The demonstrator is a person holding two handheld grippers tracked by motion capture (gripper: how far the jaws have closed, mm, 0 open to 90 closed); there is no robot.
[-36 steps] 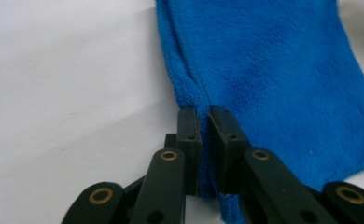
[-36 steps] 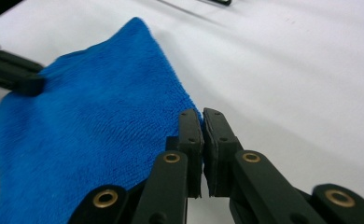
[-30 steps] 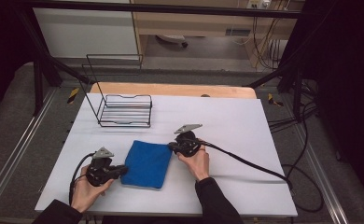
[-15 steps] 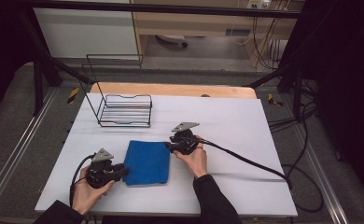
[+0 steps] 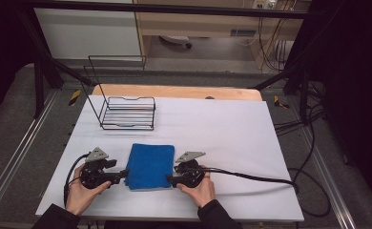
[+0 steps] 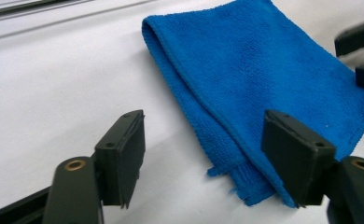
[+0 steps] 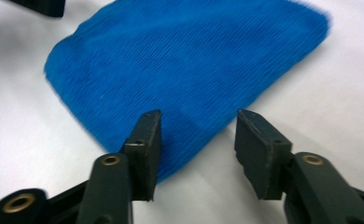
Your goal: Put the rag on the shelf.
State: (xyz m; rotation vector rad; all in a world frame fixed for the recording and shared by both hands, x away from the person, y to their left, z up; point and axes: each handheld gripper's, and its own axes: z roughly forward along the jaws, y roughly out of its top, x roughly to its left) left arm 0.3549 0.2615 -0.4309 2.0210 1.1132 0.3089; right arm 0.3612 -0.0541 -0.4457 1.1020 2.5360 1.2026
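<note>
A folded blue cloth (image 5: 149, 166) lies flat on the white table near its front edge. My left gripper (image 5: 123, 174) sits at the cloth's front left corner, open, its jaws straddling that frayed corner of the blue cloth (image 6: 245, 93) in the left gripper view. My right gripper (image 5: 170, 180) rests at the front right corner, open as well, with the corner of the blue cloth (image 7: 189, 70) lying between its jaws. Neither pair of jaws is closed on the fabric. The right gripper view is blurred by motion.
A black wire rack (image 5: 127, 112) stands at the back left of the white table (image 5: 232, 138). A black cable (image 5: 251, 176) trails from the right gripper to the right edge. A wooden board (image 5: 174, 91) edges the table's far side.
The right gripper has come down from the cloth's far right corner to its front right corner. The left gripper has stayed at the front left corner.
</note>
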